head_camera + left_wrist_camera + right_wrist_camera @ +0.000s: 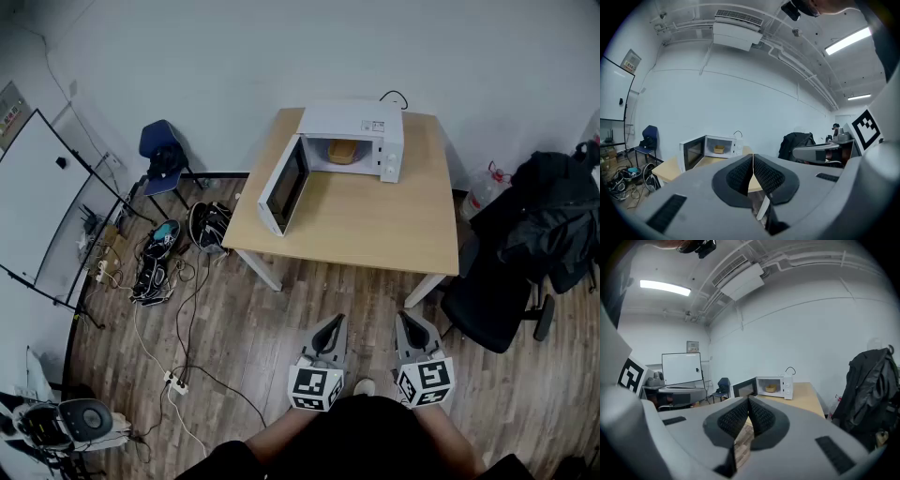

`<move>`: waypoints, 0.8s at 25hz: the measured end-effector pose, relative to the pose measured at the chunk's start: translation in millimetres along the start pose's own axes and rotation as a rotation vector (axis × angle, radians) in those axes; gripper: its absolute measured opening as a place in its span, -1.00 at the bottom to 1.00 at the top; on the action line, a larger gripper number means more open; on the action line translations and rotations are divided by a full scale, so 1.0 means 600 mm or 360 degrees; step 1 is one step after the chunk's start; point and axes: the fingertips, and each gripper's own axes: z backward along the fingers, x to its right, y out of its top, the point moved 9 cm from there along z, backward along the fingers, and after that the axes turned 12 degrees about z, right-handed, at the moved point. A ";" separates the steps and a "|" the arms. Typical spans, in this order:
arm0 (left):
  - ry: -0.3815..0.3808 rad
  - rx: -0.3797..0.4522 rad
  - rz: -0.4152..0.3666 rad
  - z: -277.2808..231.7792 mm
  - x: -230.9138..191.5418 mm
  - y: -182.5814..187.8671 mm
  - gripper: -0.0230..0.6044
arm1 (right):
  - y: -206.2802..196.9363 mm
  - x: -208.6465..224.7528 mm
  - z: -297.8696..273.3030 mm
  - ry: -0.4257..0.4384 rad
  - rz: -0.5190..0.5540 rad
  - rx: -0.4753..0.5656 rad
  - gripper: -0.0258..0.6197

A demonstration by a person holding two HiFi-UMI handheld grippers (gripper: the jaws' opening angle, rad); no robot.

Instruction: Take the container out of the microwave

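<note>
A white microwave [354, 137] stands at the far side of a light wooden table [375, 220], its door [284, 185] swung open to the left. Inside sits a small tan container [341, 151], also seen as the container [719, 149] in the left gripper view and the container [770, 388] in the right gripper view. My left gripper [330, 329] and right gripper [410, 326] are held side by side over the floor, well short of the table. Both are shut with nothing between the jaws.
A black office chair [497, 300] draped with dark clothing [553, 216] stands right of the table. Left of it are a blue chair [161, 155], bags [208, 225], shoes and cables on the wooden floor, plus a whiteboard [42, 202] on a stand.
</note>
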 end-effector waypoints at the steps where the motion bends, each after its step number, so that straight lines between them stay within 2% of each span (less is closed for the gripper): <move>1: 0.0002 0.0001 -0.0001 -0.002 0.004 0.000 -0.88 | 0.000 0.004 0.002 -0.0001 0.0001 0.0003 -0.73; 6: -0.0008 -0.0007 0.0036 -0.017 0.022 -0.001 -0.88 | -0.001 0.021 0.005 0.0009 0.0014 0.0009 -0.73; 13: 0.0040 0.0030 0.0002 -0.025 0.044 0.001 -0.88 | -0.004 0.049 0.016 -0.0017 0.0003 0.0068 -0.73; 20: 0.0089 0.0065 -0.0020 -0.028 0.052 0.000 -0.88 | -0.024 0.068 0.020 -0.0016 -0.0045 0.0035 -0.73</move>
